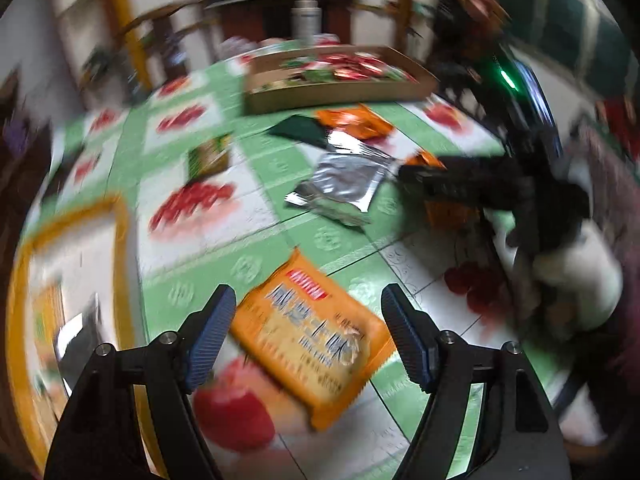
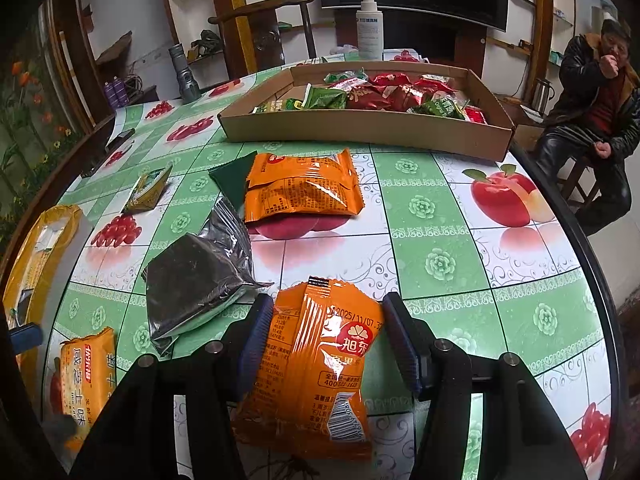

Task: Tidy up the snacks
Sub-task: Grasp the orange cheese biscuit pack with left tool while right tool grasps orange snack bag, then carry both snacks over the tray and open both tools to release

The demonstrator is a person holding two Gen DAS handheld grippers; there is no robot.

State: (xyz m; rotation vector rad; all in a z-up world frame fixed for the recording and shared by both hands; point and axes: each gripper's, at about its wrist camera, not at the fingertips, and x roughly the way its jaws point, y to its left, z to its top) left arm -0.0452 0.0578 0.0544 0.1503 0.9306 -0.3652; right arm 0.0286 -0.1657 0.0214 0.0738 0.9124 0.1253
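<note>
My left gripper (image 1: 308, 320) is open above an orange biscuit packet (image 1: 308, 340) lying flat on the table; the view is blurred. My right gripper (image 2: 324, 328) has its jaws around an orange snack packet (image 2: 316, 364), both pads touching its sides. That biscuit packet also shows in the right wrist view (image 2: 82, 376). A second orange packet (image 2: 302, 184), a silver packet (image 2: 200, 276), a dark green packet (image 2: 234, 178) and a small green-yellow packet (image 2: 148, 190) lie on the table. A cardboard tray (image 2: 360, 128) at the back holds several red and green snacks.
The round table has a green and white fruit-pattern cloth (image 2: 440, 240). A yellow bag (image 2: 36, 256) lies at the left edge. A spray bottle (image 2: 370, 26) and a torch (image 2: 184, 76) stand at the back. A person (image 2: 596, 112) sits at the right.
</note>
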